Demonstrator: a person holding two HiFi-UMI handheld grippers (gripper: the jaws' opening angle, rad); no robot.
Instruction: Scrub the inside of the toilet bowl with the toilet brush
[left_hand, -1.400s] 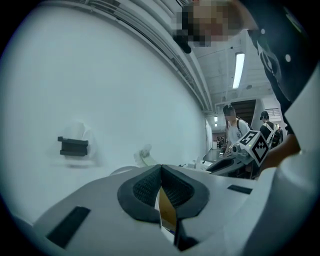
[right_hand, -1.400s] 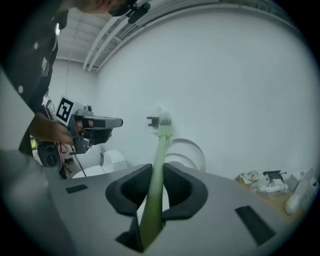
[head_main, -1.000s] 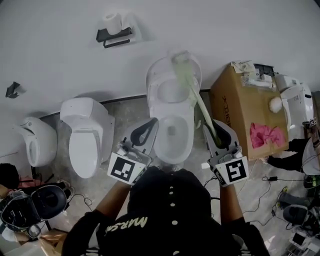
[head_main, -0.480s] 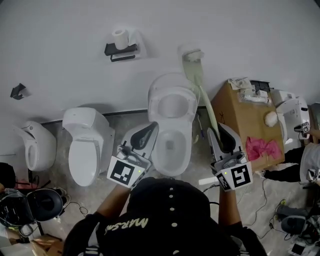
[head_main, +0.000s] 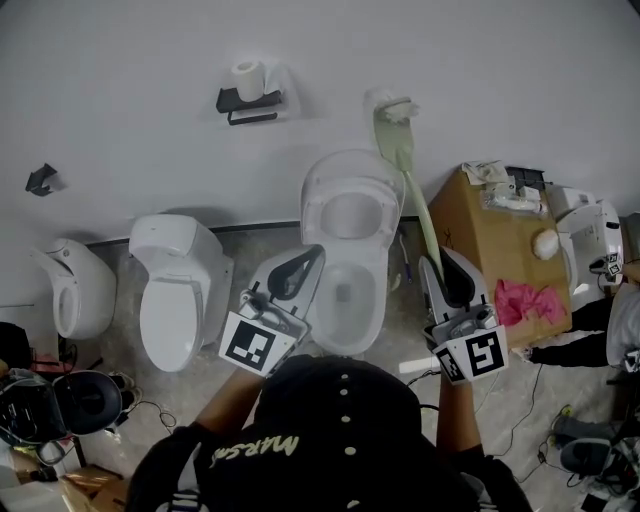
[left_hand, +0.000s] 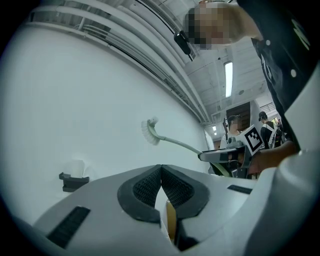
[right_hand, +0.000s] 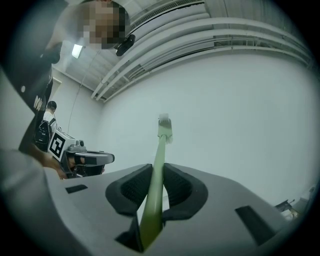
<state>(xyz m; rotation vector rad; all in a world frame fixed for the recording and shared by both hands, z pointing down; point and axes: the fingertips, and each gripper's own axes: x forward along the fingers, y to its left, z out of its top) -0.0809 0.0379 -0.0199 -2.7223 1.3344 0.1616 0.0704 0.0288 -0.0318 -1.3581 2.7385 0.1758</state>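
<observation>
Toilet bowl (head_main: 345, 295): white, lid raised against the wall. It stands on the floor between a second toilet (head_main: 175, 300) and a cardboard box (head_main: 490, 240), directly below the person. Nothing is in the basin, so I judge that no scrubbing stroke is under way.
Toilet brush (head_main: 412, 190): slim pale-green handle with a white bristle head at its far end. It is held up in the air. The head is high against the wall, above and right of the raised lid and well apart from the bowl. The step looks like carrying the brush into position.
Right tool (right_hand: 152, 187): its jaws are clamped on the lower handle, which runs up between the pads. The next move likely calls for swinging the head over and down into the basin, clear of the rim and lid.
Left tool (left_hand: 161, 185): jaws closed with the pads meeting, nothing between them. It hangs just beside the bowl's left rim.
</observation>
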